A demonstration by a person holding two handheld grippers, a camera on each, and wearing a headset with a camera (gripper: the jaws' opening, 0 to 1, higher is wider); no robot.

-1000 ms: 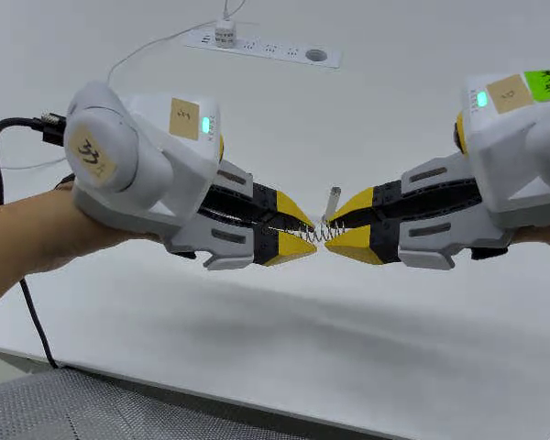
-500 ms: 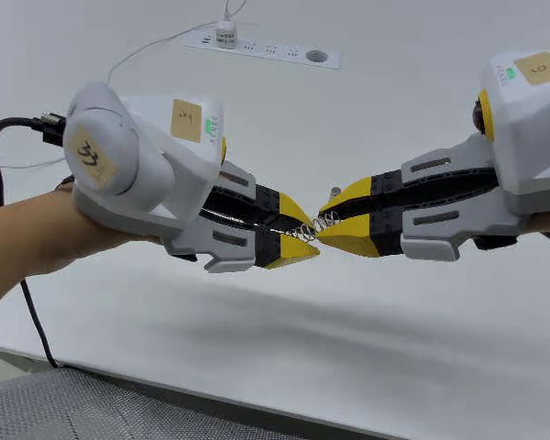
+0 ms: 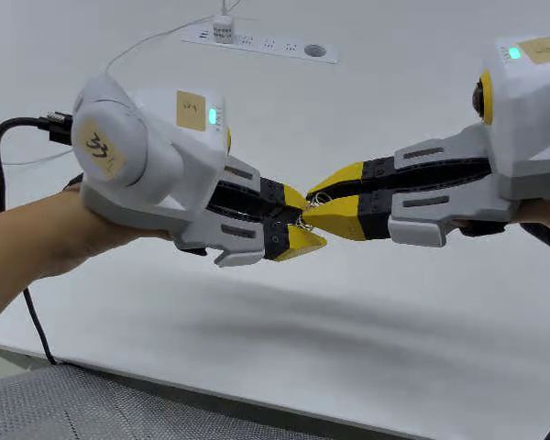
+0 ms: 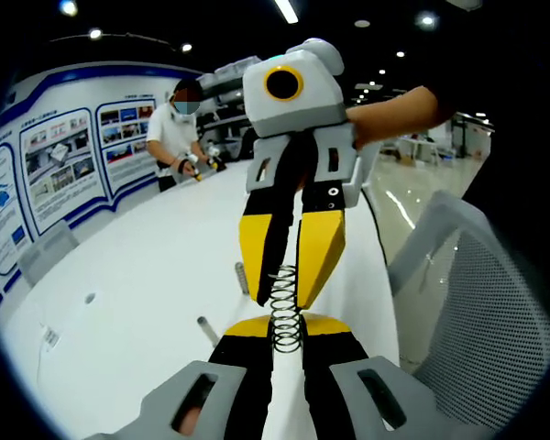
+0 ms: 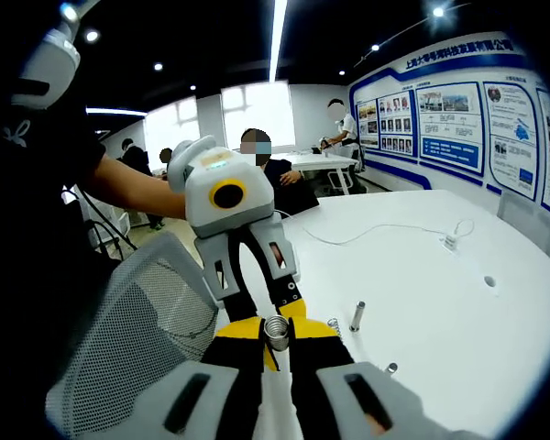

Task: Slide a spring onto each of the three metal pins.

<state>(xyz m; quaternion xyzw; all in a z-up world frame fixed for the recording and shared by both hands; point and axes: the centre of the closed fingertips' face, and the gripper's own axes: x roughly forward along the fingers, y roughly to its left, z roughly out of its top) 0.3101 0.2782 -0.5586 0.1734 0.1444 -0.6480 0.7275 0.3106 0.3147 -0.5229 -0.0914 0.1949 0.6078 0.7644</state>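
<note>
A thin steel spring (image 4: 284, 312) spans the short gap between my two grippers, held in the air above the white table (image 3: 367, 312). My left gripper (image 4: 284, 328) is shut on its near end. From the far side my right gripper (image 4: 289, 275) is shut on the other end; its own view shows the coil end-on (image 5: 275, 332). In the head view the yellow tips of the left gripper (image 3: 304, 231) and right gripper (image 3: 304, 213) almost touch. Two upright metal pins (image 4: 241, 278) (image 4: 206, 328) stand on the table below. I cannot tell whether a pin runs inside the spring.
A white power strip (image 3: 261, 41) with a cable lies at the table's far side. A black cable (image 3: 9, 147) trails off the left gripper. A grey mesh chair (image 4: 477, 302) stands by the table's near edge. People sit at a far table (image 5: 257, 151).
The right gripper has moved left toward the left one. The stretch of spring showing between the tips has shrunk from a clear gap to almost nothing.
</note>
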